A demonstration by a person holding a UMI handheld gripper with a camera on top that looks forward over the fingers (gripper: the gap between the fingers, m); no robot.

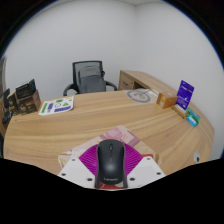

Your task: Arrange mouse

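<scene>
At the far left of the wooden desk [100, 120], some dark upright items [18, 102] are seen, too small to be identified. Next to them a flat booklet [55, 106] with green print lies on the desk, and beyond it a grey office chair [90, 76] is drawn up at the far side.

At the middle, close to the camera, the black mouse [109, 161] is found between the 2 fingers of the gripper [110, 170]. The magenta pads [86, 158] are seen tight against both flanks of the mouse, so it is judged to be pinched rather than merely straddled. Whether it is lifted or resting on the desk cannot be told.

Further right, a round pale object [139, 96] lies on the desk, then a purple box [185, 93] stands upright, with a small teal item [192, 117] near the desk's edge.

The carrying step is judged to be in hand: the mouse is gripped but not yet set at a final spot. For the next move, a bare stretch of desk ahead would have to be chosen, the mouse lowered flat and squared to the desk edge, and only then the fingers released.
</scene>
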